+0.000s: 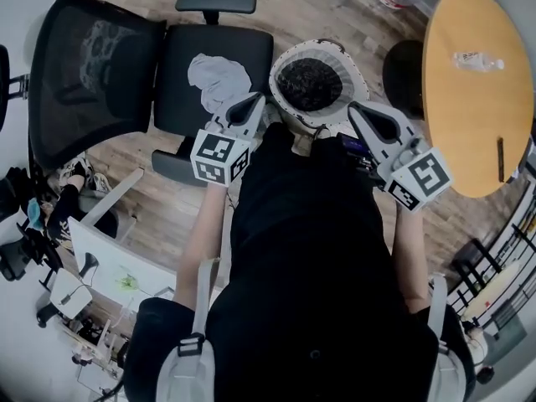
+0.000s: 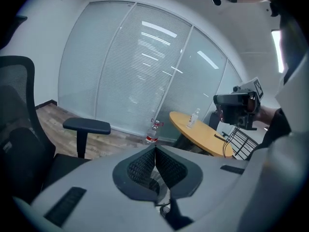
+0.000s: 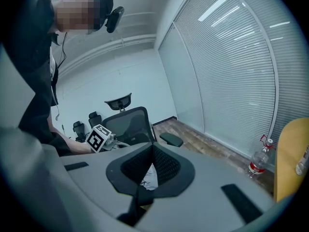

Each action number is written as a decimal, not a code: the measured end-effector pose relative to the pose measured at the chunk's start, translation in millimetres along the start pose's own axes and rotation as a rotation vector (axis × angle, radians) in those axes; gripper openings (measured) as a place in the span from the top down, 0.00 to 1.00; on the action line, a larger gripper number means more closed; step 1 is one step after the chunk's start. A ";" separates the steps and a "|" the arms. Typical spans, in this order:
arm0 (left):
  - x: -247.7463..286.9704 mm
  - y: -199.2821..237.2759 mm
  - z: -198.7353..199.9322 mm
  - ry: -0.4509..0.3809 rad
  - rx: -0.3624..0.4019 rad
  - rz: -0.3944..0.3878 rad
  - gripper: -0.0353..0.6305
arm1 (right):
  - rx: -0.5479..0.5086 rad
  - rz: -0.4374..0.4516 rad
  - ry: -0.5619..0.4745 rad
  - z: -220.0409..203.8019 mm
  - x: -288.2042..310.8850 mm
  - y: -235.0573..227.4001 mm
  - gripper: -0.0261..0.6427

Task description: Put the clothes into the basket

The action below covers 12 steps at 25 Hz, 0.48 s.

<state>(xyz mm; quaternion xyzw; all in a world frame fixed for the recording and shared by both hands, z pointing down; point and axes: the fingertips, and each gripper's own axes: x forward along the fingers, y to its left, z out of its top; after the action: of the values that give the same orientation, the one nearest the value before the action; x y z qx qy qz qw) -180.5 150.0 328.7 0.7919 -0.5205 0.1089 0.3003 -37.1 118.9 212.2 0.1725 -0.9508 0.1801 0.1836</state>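
Left jaws: clenched, the ribbed pads meeting at the tips with nothing pinched between them. The left gripper (image 1: 255, 101) (image 2: 155, 150) hangs over the front edge of the chair seat, just beside the basket's left rim.
Right jaws: clenched too, tips together and nothing caught at the tips. The right gripper (image 1: 355, 108) (image 3: 153, 148) hangs at the basket's right rim, level with the left one.
Office chair (image 1: 92, 74): black, with a mesh back at far left. Its seat faces the person and one armrest stands beyond the seat.
Grey garment (image 1: 219, 80): crumpled on the chair seat, outside the basket and near the left gripper's tips. I cannot tell whether they touch.
Basket (image 1: 353, 67): round, with a pale woven rim, standing on the wooden floor between the chair and the round surface, directly ahead of the person. Its inside is dark, and what lies in it cannot be made out.
Person (image 1: 310, 249): in black, seen from above, with both forearms stretched forward and a gripper in each hand.
Round surface (image 1: 469, 115): light wood, to the right of the basket and apart from it.
Small bottle (image 1: 477, 59): clear, lying on the surface toward its far side.
Pen (image 1: 500, 159): dark, lying near the surface's right edge.
Floor bottle (image 2: 152, 132) (image 3: 258, 163): clear with a red label, upright on the floor by the blinds.
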 end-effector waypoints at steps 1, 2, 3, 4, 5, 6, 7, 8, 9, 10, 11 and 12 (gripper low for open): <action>0.5 6.9 -3.5 0.010 -0.001 0.011 0.93 | 0.002 0.001 0.008 0.4 3.5 0.1 0.94; 0.9 13.7 -7.1 0.022 -0.002 0.021 0.93 | 0.006 0.001 0.015 0.9 7.0 0.3 0.94; 1.4 20.1 -10.9 0.034 -0.003 0.031 0.93 | 0.010 0.002 0.023 1.4 10.1 0.3 0.94; 2.2 25.9 -15.2 0.046 -0.005 0.039 0.93 | 0.016 0.002 0.031 1.4 12.7 0.1 0.94; 3.5 31.0 -20.1 0.059 -0.008 0.044 0.93 | 0.023 0.001 0.039 0.8 14.8 -0.6 0.94; 5.1 36.0 -25.3 0.072 -0.014 0.047 0.93 | 0.032 -0.001 0.047 -0.3 16.8 -2.0 0.94; 7.2 41.0 -30.6 0.086 -0.021 0.049 0.93 | 0.041 -0.004 0.054 -1.3 18.9 -4.0 0.94; 9.7 46.4 -35.5 0.099 -0.027 0.052 0.93 | 0.052 -0.007 0.057 -1.8 20.8 -6.4 0.94; 12.2 52.0 -40.1 0.111 -0.034 0.056 0.93 | 0.063 -0.009 0.057 -1.8 22.3 -8.9 0.94; 14.8 57.3 -45.0 0.123 -0.044 0.062 0.93 | 0.073 -0.012 0.057 -1.8 23.2 -11.4 0.94; 17.2 62.1 -50.4 0.133 -0.054 0.068 0.93 | 0.082 -0.015 0.059 -2.1 23.6 -13.6 0.94; 19.4 66.5 -56.5 0.145 -0.065 0.074 0.93 | 0.090 -0.019 0.063 -2.7 23.8 -15.6 0.94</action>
<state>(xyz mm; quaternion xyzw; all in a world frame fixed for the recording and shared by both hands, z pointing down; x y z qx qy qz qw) -223.4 150.1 407.1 0.7521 -0.5295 0.1599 0.3583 -50.9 100.1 228.7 0.1840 -0.9338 0.2264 0.2070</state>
